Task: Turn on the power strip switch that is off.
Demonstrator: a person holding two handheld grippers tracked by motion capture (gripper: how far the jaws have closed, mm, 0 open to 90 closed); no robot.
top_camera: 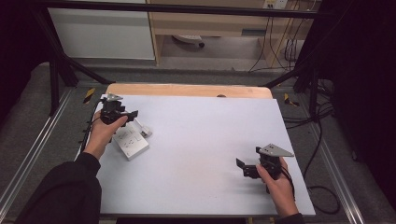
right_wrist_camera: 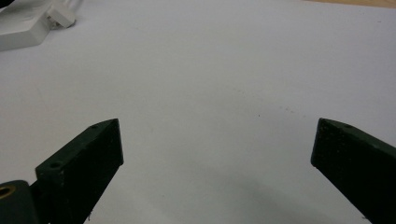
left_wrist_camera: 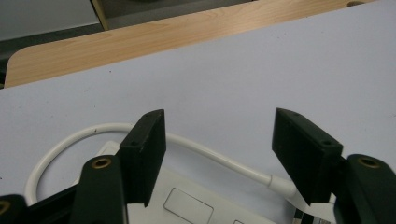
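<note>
A white socket block (top_camera: 131,142) lies at the left of the white sheet (top_camera: 201,140), with a short white cable (left_wrist_camera: 205,156) looping off it to a white plug (top_camera: 145,130). My left gripper (top_camera: 134,114) hovers just above the block's far end. In the left gripper view (left_wrist_camera: 219,140) its jaws stand apart on either side of the cable, and the pads do not press on it. The block's top face (left_wrist_camera: 187,203) lies below the jaws. My right gripper (top_camera: 242,166) rests low at the right front of the sheet, open (right_wrist_camera: 217,149), nothing between its jaws. The block (right_wrist_camera: 21,28) sits far off in the right gripper view.
The sheet covers a wooden table whose bare far edge (top_camera: 187,89) shows behind it. Black frame bars (top_camera: 56,79) stand at the left and right. Dark cables (top_camera: 322,140) trail on the floor to the right.
</note>
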